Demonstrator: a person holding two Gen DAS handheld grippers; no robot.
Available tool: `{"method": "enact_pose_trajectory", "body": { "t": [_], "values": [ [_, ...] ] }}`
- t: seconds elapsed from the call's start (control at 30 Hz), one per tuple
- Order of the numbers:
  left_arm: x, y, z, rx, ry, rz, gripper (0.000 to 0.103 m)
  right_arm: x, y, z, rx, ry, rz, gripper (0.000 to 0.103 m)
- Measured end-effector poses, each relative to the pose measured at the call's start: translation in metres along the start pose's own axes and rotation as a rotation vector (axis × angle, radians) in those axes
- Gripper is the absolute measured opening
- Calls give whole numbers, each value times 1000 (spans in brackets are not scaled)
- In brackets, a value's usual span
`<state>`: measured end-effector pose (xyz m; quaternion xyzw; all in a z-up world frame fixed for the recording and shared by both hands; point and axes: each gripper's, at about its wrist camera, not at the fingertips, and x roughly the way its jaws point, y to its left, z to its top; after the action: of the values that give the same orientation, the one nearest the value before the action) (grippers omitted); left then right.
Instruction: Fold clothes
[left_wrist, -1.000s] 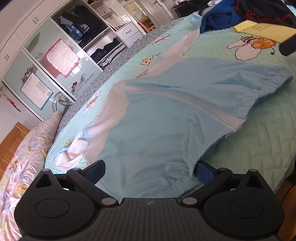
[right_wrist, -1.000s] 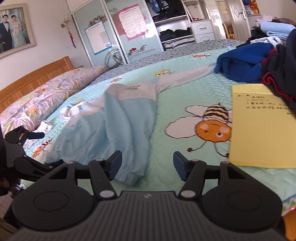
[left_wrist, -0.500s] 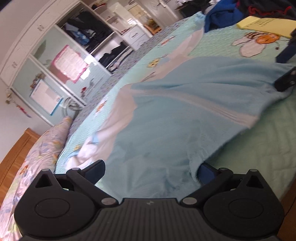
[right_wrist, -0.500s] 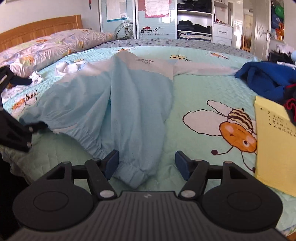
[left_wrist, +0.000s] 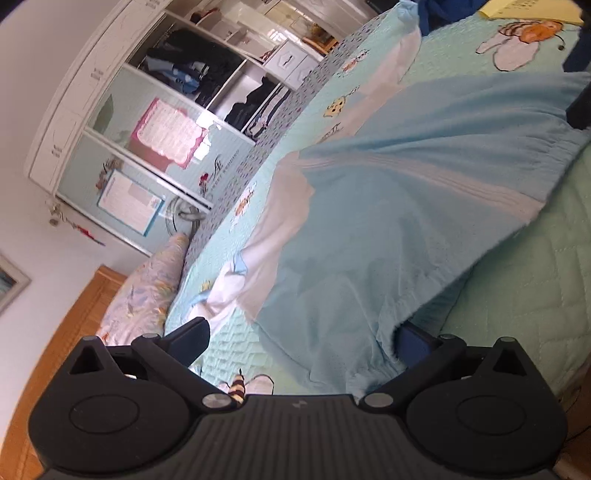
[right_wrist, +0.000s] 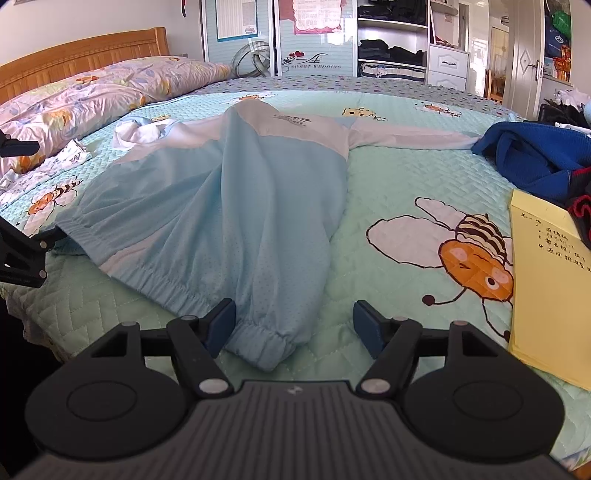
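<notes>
Right wrist view shows a light blue jacket (right_wrist: 236, 206) spread on the bed (right_wrist: 384, 192), its long axis running from the elastic hem by the near edge up to the white shoulders and collar, which point toward the far edge by the wardrobe (right_wrist: 388, 40). One white sleeve stretches out toward the right, ending beside a dark blue garment (right_wrist: 532, 158) near the right edge. The other sleeve is folded down over the body, its gathered cuff pointing at the near edge. That cuff lies between the jaws of the right gripper (right_wrist: 293, 325), which stand well apart and have just been opening; neither pad presses on it. A yellow sheet (right_wrist: 550, 280) with writing lies at the right, next to a printed bee. A floral pillow (right_wrist: 92, 99) sits at the headboard end.

Left wrist view has the left gripper (left_wrist: 306, 338) at the hem corner toward that headboard end, jaws wide apart, the hem's corner draped against the right-hand pad, not clamped.
</notes>
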<state>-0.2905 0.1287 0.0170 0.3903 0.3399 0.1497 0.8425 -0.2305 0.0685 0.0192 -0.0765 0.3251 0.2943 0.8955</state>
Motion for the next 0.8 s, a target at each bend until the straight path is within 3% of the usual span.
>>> {"method": "enact_pose_trajectory", "body": {
  "t": [0.07, 0.13, 0.2, 0.27, 0.37, 0.43, 0.5, 0.53, 0.57, 0.6, 0.7, 0.8],
  "values": [
    [1, 6, -4, -13, 31, -13, 103, 0, -1, 0, 3, 0, 3, 72],
    [5, 10, -12, -2, 71, 38, 102, 0, -1, 0, 4, 0, 5, 72],
    [8, 18, -19, -32, 95, 39, 103, 0, -2, -1, 8, -1, 6, 72],
    [7, 26, -21, -77, 92, 17, 103, 0, -2, -1, 13, -4, 8, 72],
    [2, 23, -20, -63, 41, 37, 101, 0, -2, -2, 12, -6, 6, 73],
    [1, 17, -20, -49, 11, 16, 85, 0, -2, -1, 15, -6, 6, 73],
    [6, 15, -23, -75, 33, -70, 49, 0, -2, -1, 18, -7, 6, 73],
    [9, 14, -24, -90, 46, -117, 40, 0, -3, -1, 19, -7, 7, 73],
    [11, 15, -26, -112, 55, -166, 22, -1, -3, 0, 22, -7, 7, 73],
    [11, 17, -28, -135, 55, -189, 11, -2, -3, 1, 26, -9, 9, 73],
    [12, 27, -33, -220, 45, -235, 7, -4, -5, 1, 34, -15, 11, 73],
    [6, 60, -40, -403, 8, -280, 5, -4, -6, 2, 36, -9, 9, 73]
  ]
}}
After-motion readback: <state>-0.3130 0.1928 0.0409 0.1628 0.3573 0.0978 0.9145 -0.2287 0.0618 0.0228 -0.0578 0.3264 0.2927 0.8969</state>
